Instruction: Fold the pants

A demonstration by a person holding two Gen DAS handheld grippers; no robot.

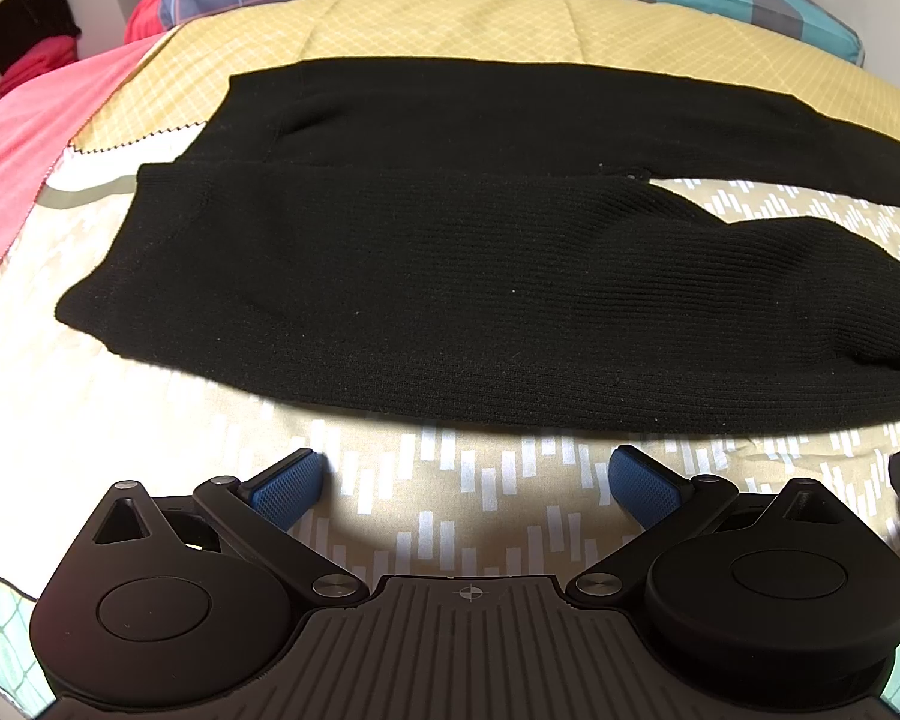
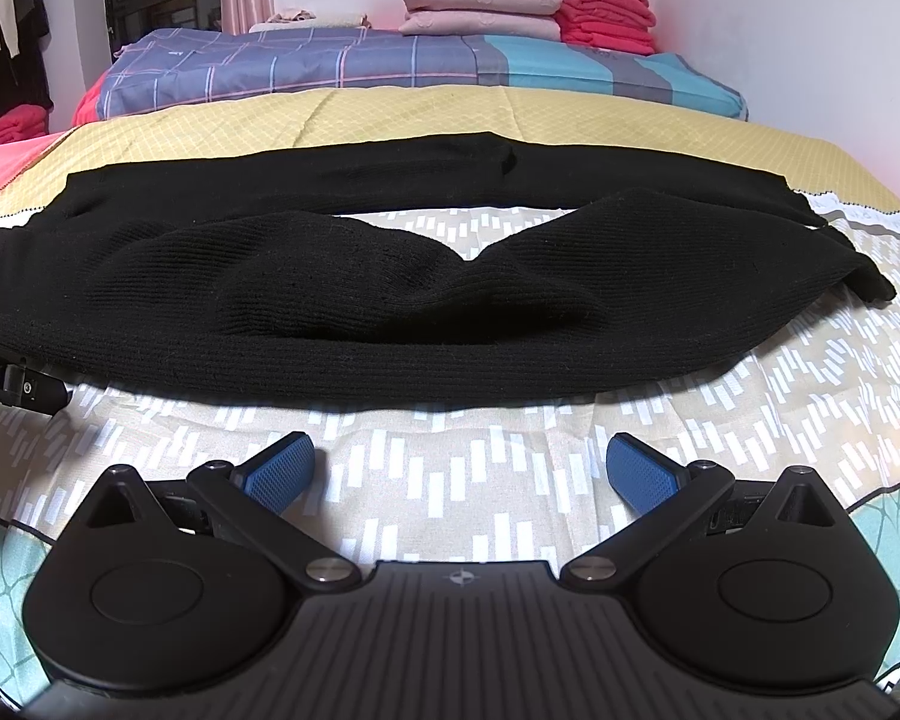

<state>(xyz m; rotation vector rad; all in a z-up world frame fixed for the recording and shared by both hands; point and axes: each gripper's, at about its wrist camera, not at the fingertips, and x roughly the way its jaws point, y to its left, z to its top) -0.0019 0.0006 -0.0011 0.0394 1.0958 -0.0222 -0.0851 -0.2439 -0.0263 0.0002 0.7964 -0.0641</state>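
Black ribbed knit pants (image 1: 426, 276) lie spread across the bed, waistband to the left in the left wrist view, two legs running right. In the right wrist view the pants (image 2: 390, 300) show a near leg bunched into a raised fold and a far leg lying flat behind it, with a gap of bedding between. My left gripper (image 1: 467, 474) is open just short of the near edge of the pants, nothing between its blue pads (image 1: 288, 489). My right gripper (image 2: 461, 468) is also open, close to the near leg's edge, and holds nothing.
The bed carries a beige sheet with white dashes (image 2: 450, 480), a yellow quilted cover (image 2: 450, 114) and a pink cover (image 1: 12, 156) at left. A plaid duvet (image 2: 330, 63) and stacked pink and red folded cloth (image 2: 528, 6) sit at the far end by the wall.
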